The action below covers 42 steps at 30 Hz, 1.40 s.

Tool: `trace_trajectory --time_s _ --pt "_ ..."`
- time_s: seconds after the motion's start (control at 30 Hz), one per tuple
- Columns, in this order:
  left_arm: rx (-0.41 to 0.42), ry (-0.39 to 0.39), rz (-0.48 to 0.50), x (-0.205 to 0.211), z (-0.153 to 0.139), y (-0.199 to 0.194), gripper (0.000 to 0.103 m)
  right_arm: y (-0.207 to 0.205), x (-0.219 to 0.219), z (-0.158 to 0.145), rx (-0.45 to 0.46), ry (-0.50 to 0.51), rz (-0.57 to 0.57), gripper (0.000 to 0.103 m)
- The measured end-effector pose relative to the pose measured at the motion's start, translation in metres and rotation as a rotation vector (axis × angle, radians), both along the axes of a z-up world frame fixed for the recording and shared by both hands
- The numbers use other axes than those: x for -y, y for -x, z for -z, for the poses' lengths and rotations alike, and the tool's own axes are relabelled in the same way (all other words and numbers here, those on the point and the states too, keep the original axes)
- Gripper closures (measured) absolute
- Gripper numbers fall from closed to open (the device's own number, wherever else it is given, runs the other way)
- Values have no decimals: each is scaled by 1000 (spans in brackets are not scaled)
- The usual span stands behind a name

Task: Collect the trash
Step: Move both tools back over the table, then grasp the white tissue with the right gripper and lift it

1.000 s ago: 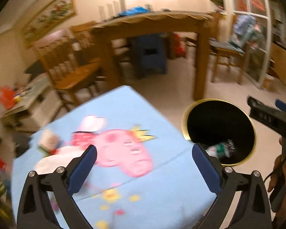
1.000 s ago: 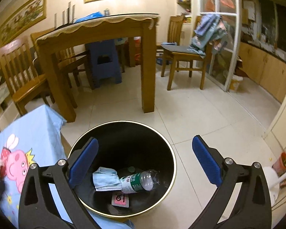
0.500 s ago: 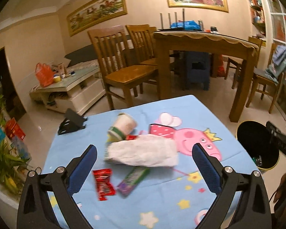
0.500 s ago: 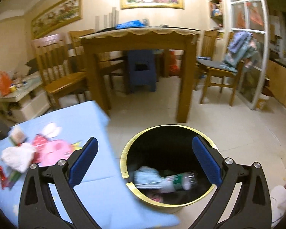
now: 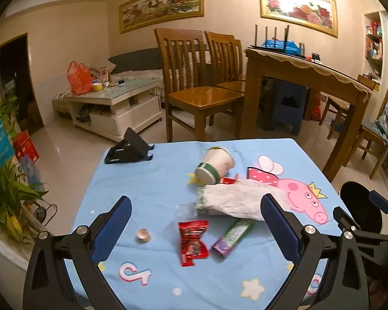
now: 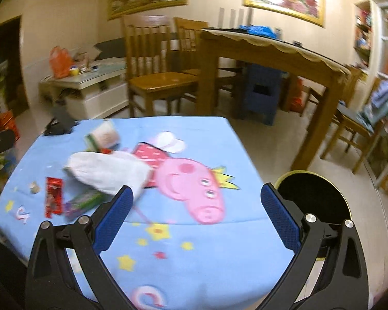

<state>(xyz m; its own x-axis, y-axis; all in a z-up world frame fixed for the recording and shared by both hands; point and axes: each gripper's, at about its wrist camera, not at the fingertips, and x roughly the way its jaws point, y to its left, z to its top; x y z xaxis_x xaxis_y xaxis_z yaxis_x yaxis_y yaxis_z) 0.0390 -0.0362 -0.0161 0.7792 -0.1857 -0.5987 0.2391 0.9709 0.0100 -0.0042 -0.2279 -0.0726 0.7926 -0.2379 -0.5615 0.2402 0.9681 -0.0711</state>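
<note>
Left fingers: the left gripper (image 5: 194,230) hangs over the blue cartoon tablecloth (image 5: 147,180), blue pads spread wide, nothing between them.
Right fingers: the right gripper (image 6: 194,215) is just as wide open and empty, above the pink pig print (image 6: 194,183).
Red wrapper: the red snack wrapper (image 5: 193,242) lies flat on the cloth right between the left fingers, closest to the camera.
Green-purple packet: the green and purple packet (image 5: 232,236) sits just beside the wrapper, toward the left gripper's right finger.
White bag: a crumpled white bag (image 5: 235,200) lies ahead of the fingers, its end passing behind the right pad (image 5: 278,228).
Cup: a paper cup (image 5: 216,165) lies tipped on its side beyond the bag, touching it or nearly so.
Small cap: a small round cap (image 5: 143,235) rests near the left pad, just inside it.
Clear lid: a clear plastic piece (image 5: 185,209) sits ahead of the wrapper, faint.
Bin: the black bin with the gold rim (image 6: 314,199) stands on the floor past the right gripper's right finger, beside the table edge.
Phone stand: a black stand (image 5: 129,151) sits at the far corner of the cloth, well apart from the trash.
</note>
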Motion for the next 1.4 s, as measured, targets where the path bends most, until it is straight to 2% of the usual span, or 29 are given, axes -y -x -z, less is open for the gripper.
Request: trace_trajectory --time_s 0.2,0.6,0.77,1.0,1.13,1.17,1.2,1.27,1.4 --pt "-19 27 -29 -24 4 -9 7 -11 -45 -12 -4 62 -81 6" --pt "-30 59 -57 -50 8 -19 7 -19 -59 -1 -42 81 -152 6" --pt "-41 55 -74 -59 13 -26 7 -44 -49 19 -119 12 -204 6" --pt "-70 44 -166 -95 29 -43 7 -102 -31 48 -214 -92 -301 6" --pt "-97 22 -237 -123 41 -54 7 -134 -26 68 -278 -122 -279 6" --pt "-103 19 -255 -130 43 -57 7 -139 -22 74 -306 -144 -266 17" --pt "-108 18 -267 -135 45 -58 7 -141 -18 76 -313 -190 -278 52" --pt "-115 18 -293 -144 47 -60 7 -135 -8 77 -313 -310 -308 101" --pt "-135 14 -302 -149 54 -65 7 -102 8 61 -254 -356 -322 101"
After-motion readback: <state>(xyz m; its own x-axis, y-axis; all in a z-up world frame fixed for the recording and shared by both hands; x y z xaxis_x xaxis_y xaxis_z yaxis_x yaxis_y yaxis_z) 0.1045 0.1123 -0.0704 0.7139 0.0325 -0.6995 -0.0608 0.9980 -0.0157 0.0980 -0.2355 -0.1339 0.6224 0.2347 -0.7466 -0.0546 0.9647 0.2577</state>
